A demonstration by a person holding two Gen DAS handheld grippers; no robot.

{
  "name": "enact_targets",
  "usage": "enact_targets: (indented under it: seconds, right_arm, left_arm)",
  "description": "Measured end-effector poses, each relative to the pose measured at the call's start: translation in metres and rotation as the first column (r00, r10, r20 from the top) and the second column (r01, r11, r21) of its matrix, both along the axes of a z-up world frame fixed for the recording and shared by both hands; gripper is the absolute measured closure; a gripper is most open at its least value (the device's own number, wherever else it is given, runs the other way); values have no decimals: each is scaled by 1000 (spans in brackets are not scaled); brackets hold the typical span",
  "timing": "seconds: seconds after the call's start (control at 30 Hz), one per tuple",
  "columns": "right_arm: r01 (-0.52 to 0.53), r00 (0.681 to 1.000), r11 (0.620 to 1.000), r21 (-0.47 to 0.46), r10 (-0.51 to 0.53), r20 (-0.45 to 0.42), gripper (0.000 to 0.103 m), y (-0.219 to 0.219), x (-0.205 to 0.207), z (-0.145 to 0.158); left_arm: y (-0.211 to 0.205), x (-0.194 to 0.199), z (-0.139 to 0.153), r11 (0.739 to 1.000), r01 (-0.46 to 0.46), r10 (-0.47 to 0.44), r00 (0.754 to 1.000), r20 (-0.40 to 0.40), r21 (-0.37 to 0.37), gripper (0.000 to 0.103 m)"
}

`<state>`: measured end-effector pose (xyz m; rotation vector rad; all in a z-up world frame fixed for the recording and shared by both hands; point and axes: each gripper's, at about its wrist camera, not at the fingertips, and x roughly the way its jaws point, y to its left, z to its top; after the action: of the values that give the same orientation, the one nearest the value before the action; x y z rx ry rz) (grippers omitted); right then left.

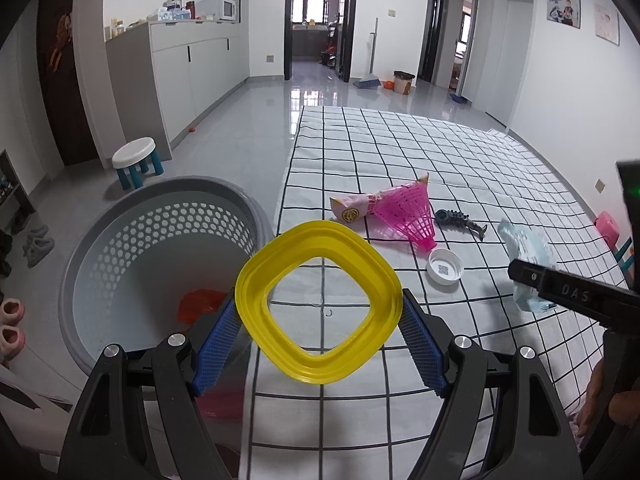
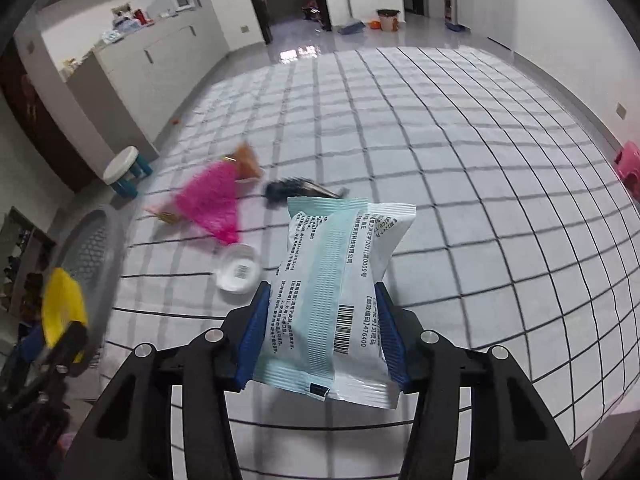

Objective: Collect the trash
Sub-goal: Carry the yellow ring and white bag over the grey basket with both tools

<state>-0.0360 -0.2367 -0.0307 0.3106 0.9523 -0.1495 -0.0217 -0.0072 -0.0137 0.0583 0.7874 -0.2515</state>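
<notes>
My left gripper (image 1: 318, 326) is shut on a yellow square plastic ring (image 1: 280, 256), held at the near left edge of the checked cloth beside the grey perforated basket (image 1: 120, 216). An orange scrap (image 1: 198, 304) lies in the basket's bottom. My right gripper (image 2: 320, 320) is shut on a white and pale blue printed packet (image 2: 332, 280), lifted above the cloth. On the cloth lie a pink plastic shuttlecock-shaped cone (image 1: 408, 212), a pink snack wrapper (image 1: 352, 206), a dark toy piece (image 1: 460, 220) and a white cap (image 1: 444, 266).
The checked cloth (image 1: 400, 144) covers the floor to the right and far ahead. A white stool with blue legs (image 1: 136, 160) stands beyond the basket. Cabinets line the left wall. Slippers (image 1: 12, 324) lie at the far left. A pink stool (image 2: 630, 168) sits at the cloth's right edge.
</notes>
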Motion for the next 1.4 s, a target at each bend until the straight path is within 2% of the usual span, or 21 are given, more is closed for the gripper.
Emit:
enact_targets:
  seconds: [0.17, 0.43, 0.87, 1.13, 1.4]
  right_arm:
    - [-66, 996, 997, 24, 65, 63, 54, 32, 6, 23]
    - [-186, 979, 981, 62, 179, 101, 54, 93, 31, 40]
    - [-369, 920, 929, 25, 362, 152, 54, 192, 87, 70]
    - [-436, 892, 900, 30, 427, 147, 54, 234, 124, 67]
    - [-478, 877, 877, 58, 472, 93, 54, 240, 140, 31]
  left_arm:
    - [16, 1, 12, 1000, -29, 28, 999, 29, 12, 28]
    - [69, 18, 28, 990, -143, 142, 988, 59, 20, 28]
    - [154, 50, 36, 955, -287, 281, 956, 79, 74, 28]
    - [190, 65, 22, 934, -352, 350, 936, 42, 66, 28]
    - [191, 75, 6, 937, -344, 345, 939, -10, 61, 28]
